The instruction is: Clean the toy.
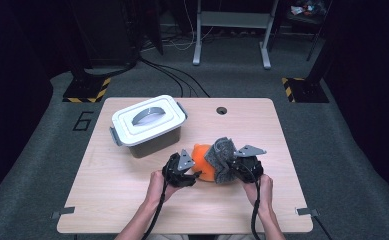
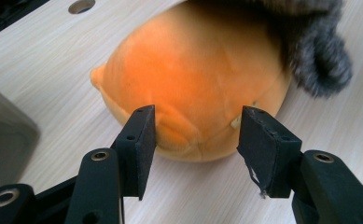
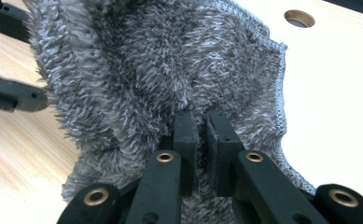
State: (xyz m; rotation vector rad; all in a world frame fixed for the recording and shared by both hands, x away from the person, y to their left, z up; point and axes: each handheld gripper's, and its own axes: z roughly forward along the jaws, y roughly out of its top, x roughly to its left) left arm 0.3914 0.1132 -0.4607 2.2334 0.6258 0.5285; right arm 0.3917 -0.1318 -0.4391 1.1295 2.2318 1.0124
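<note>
**Grey cloth pinched over the orange plush, near the lidded box**

Nearest the person's edge of the table [image 1: 132,210], two hands are coming in from below, each holding a gripper. The left gripper [image 1: 189,172] is sitting just on the near side of the orange plush toy [image 1: 202,162], its jaws standing apart with the toy's rounded end in front of them; in the left gripper view the pads [image 2: 139,140] are flanking the plush [image 2: 193,88] without pressing on it, so this claw is released. The right gripper [image 1: 232,167] is at the toy's right flank, its jaws clenched on a fold of the fluffy grey cloth [image 1: 221,157]; in the right gripper view the two fingers [image 3: 184,135] are nearly meeting with the pile of the cloth [image 3: 137,74] bunched between them.

The plush is lying on the wood, an egg-like shape whose long axis, seen from the left gripper, is running from a small pointed nub [image 2: 97,77] at its left end across to the end tucked under the cloth. The cloth is draping over the toy's right half, its stitched edge [image 3: 279,88] hanging free, its long side running from the gripper away toward the table's far edge.

Beyond the toy and to its left, well apart, a white-lidded storage box [image 1: 149,125] is standing with its handle flat. Farther still, beyond the toy, a round cable hole [image 1: 221,110] is showing in the tabletop.
</note>
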